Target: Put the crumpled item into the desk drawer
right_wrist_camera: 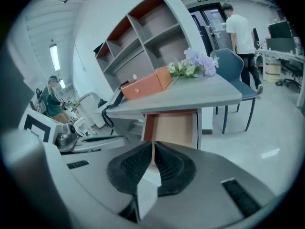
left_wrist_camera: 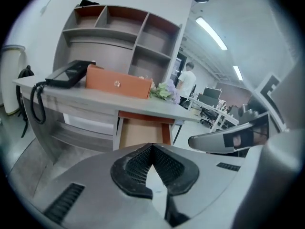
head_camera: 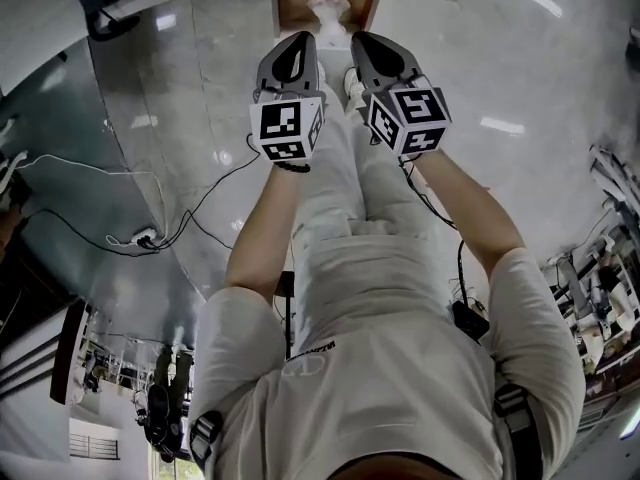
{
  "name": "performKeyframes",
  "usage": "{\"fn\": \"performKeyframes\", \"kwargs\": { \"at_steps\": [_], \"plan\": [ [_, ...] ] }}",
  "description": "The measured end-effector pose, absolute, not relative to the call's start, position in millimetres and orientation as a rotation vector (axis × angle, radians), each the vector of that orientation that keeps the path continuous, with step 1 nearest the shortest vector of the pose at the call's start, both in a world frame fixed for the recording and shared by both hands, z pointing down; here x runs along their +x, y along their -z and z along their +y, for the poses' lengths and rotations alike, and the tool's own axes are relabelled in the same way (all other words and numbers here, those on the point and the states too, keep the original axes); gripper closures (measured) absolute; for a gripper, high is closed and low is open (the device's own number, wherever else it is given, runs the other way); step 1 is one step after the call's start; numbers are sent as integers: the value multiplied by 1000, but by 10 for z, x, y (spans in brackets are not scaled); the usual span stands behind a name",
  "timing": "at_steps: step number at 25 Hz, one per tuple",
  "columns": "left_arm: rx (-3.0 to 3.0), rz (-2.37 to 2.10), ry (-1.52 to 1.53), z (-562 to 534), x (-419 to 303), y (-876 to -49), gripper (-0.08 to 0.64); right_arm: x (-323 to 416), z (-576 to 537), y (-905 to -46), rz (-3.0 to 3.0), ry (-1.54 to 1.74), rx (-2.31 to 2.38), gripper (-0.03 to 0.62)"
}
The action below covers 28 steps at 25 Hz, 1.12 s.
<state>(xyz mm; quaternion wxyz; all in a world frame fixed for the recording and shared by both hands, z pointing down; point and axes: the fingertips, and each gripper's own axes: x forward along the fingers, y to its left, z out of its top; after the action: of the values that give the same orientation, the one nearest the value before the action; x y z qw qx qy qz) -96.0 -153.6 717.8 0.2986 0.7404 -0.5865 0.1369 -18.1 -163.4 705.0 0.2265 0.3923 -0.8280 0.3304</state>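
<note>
Landmark is the open drawer [head_camera: 289,8], top centre of the head view.

- **Far left of the drawer:** cables [head_camera: 150,236] lie on the floor and play no part.
- **Just left of the drawer:** the left gripper [head_camera: 303,40] has its tongs pressed together, tips meeting, with nothing between them. Its own view looks straight at the drawer front.
- **Above the drawer, on the desk top [left_wrist_camera: 95,99]:** a phone [left_wrist_camera: 69,73] sits to the left, then an orange box [left_wrist_camera: 118,82], then flowers [left_wrist_camera: 164,90] over the drawer's right edge. Shelves [left_wrist_camera: 119,27] stand behind. None of these overhang the drawer mouth, so the way in is free.
- **Inside the drawer:** the crumpled item [head_camera: 329,10] is white and lies on the drawer floor, touching neither gripper. Only the head view shows it; both gripper views look in too low to make it out.
- **Just right of the drawer:** the right gripper [head_camera: 361,40] also has its tongs pressed together, with only a thin slit between them, pinching nothing.
- **Both grippers:** they are held side by side, near the drawer but not in it, noses aimed at it.
- **Far right of the drawer:** a chair [right_wrist_camera: 231,63] and a standing person [right_wrist_camera: 238,27] are in the background, well apart.

Judgement: the item looks delivered, so the tongs have nothing to carry and that is likely why they are closed. The drawer is open, and pushing it in may be what remains, with closed tips suited to nudging its front.
</note>
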Motion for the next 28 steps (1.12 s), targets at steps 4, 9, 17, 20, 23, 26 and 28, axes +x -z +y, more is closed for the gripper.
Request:
{"fn": "performKeyframes", "kwargs": {
  "at_steps": [4, 9, 17, 20, 23, 26, 28],
  "plan": [
    [1999, -1603, -315, -1561, -1073, -6632, 561, -111, -1661, -6562, -2325, -867, 1104, 594],
    [2072, -1645, -253, -1606, -1104, -5864, 561, -30, -1720, -5890, -2389, -831, 1144, 594],
    [2147, -1657, -180, -1363, -1040, -4838, 561, 160, -1553, -4847, -2465, -736, 1113, 594],
    [2180, -1651, -162, -1298, -1014, -4537, 561, 358, -1558, -4417, -2489, -716, 1176, 594],
    [2221, -1660, -152, -1243, -1042, -4245, 561, 602, -1576, -3991, -2511, -635, 1266, 594],
    [2263, -1695, -145, -1218, -1110, -3969, 561, 877, -1615, -3673, -2520, -583, 1362, 594],
    [2296, -1718, -136, -1203, -1129, -3787, 561, 1083, -1633, -3486, -2525, -555, 1441, 594]
  ]
}}
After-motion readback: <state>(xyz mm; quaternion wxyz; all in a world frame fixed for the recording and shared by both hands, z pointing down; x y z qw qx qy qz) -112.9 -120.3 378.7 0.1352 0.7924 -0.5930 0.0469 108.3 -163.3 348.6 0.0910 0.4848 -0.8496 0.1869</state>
